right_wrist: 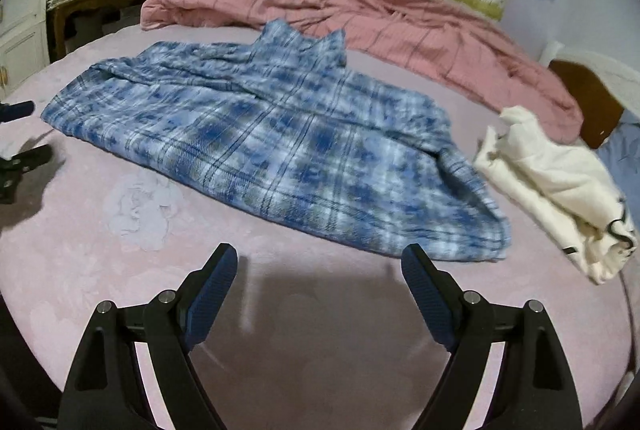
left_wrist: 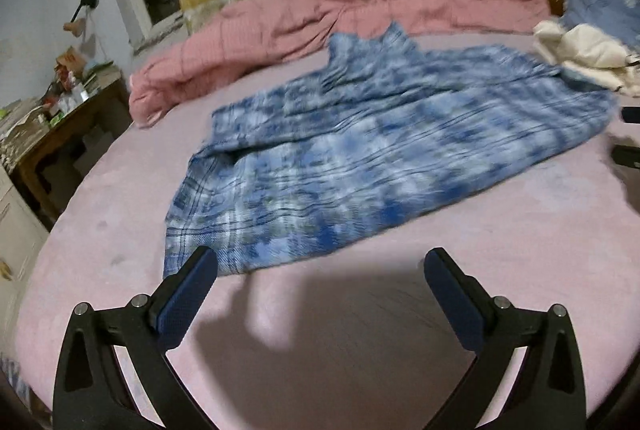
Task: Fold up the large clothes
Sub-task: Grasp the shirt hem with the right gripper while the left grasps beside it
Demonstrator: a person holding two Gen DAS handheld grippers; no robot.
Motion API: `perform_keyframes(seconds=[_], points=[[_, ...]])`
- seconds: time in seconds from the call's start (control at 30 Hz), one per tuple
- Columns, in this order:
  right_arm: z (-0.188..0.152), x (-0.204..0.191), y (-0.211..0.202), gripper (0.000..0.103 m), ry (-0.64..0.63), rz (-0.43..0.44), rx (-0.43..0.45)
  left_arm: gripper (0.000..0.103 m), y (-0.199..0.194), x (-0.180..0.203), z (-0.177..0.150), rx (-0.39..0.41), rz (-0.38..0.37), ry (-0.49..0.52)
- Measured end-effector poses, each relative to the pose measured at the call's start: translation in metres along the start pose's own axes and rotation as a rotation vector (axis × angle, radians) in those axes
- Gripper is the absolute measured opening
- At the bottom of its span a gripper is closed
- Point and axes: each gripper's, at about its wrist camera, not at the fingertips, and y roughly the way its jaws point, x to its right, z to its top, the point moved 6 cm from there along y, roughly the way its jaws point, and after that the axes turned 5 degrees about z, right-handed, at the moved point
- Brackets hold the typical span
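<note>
The blue-and-white plaid flannel shirt sprawled mid-bed on the pink bed sheet looks soft, light and floppy, best pinched at its six-o'clock hem corners by both empty, wide-spread left gripper and right gripper jaws.

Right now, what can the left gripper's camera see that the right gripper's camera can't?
Only the left wrist view shows the left gripper whole, jaws wide and empty, and a wall lamp. Only the right wrist view shows the right gripper whole, also open, and a white flower pattern on the sheet. Both show the blue plaid shirt, pink quilt, cream garment and cluttered desk.
</note>
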Motion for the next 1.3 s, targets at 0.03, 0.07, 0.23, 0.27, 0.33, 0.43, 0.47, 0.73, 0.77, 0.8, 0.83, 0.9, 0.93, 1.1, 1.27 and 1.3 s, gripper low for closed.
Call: perform_keyframes(seconds=[0.03, 0.07, 0.23, 0.27, 0.33, 0.43, 0.47, 0.73, 0.77, 0.8, 0.83, 0.9, 0.93, 1.1, 1.27, 1.3], points=[[-0.001, 0.002, 0.006, 0.086, 0.000, -0.010, -0.024, 0.103, 0.008, 0.000, 0.000, -0.028, 0.027, 0.013], [-0.001, 0.004, 0.015, 0.086, -0.003, -0.027, -0.055, 0.103, 0.014, 0.000, 0.001, -0.048, 0.056, 0.027], [0.005, 0.027, 0.039, 0.086, 0.046, -0.035, -0.087, 0.103, 0.024, 0.004, 0.012, -0.026, 0.115, 0.136], [0.008, 0.032, 0.044, 0.086, 0.048, -0.044, -0.086, 0.103, 0.028, 0.003, 0.014, -0.024, 0.138, 0.151], [0.014, 0.037, 0.051, 0.086, 0.020, -0.082, -0.073, 0.103, 0.039, -0.005, 0.020, -0.026, 0.180, 0.166], [0.023, 0.043, 0.059, 0.082, -0.029, -0.126, -0.047, 0.097, 0.055, -0.020, 0.027, -0.057, 0.199, 0.141], [0.025, 0.047, 0.061, 0.074, -0.039, -0.139, -0.037, 0.082, 0.057, -0.027, 0.027, -0.062, 0.204, 0.125], [0.024, 0.055, 0.031, 0.006, -0.040, -0.221, 0.074, 0.005, 0.024, -0.047, 0.014, 0.023, 0.158, 0.006], [0.021, 0.051, 0.019, 0.006, -0.052, -0.242, 0.100, 0.005, 0.013, -0.050, 0.012, 0.039, 0.144, -0.029], [0.017, 0.049, 0.010, 0.006, -0.051, -0.250, 0.113, 0.005, 0.002, -0.053, 0.007, 0.047, 0.125, -0.062], [0.012, 0.047, -0.001, 0.006, -0.044, -0.243, 0.123, 0.005, -0.010, -0.055, 0.001, 0.052, 0.107, -0.082], [-0.002, 0.043, -0.021, 0.006, -0.021, -0.219, 0.139, 0.005, -0.033, -0.055, -0.013, 0.067, 0.073, -0.107], [-0.013, 0.041, -0.034, 0.006, 0.002, -0.204, 0.146, 0.005, -0.042, -0.053, -0.022, 0.071, 0.061, -0.112], [-0.058, 0.029, -0.068, 0.006, 0.064, -0.166, 0.158, 0.012, -0.067, -0.047, -0.063, 0.062, 0.059, -0.140], [-0.082, 0.031, -0.060, 0.019, 0.149, -0.134, 0.157, 0.046, -0.078, -0.041, -0.078, 0.153, 0.045, -0.189], [-0.088, 0.030, -0.065, 0.023, 0.186, -0.100, 0.171, 0.047, -0.084, -0.040, -0.082, 0.172, 0.003, -0.225]])
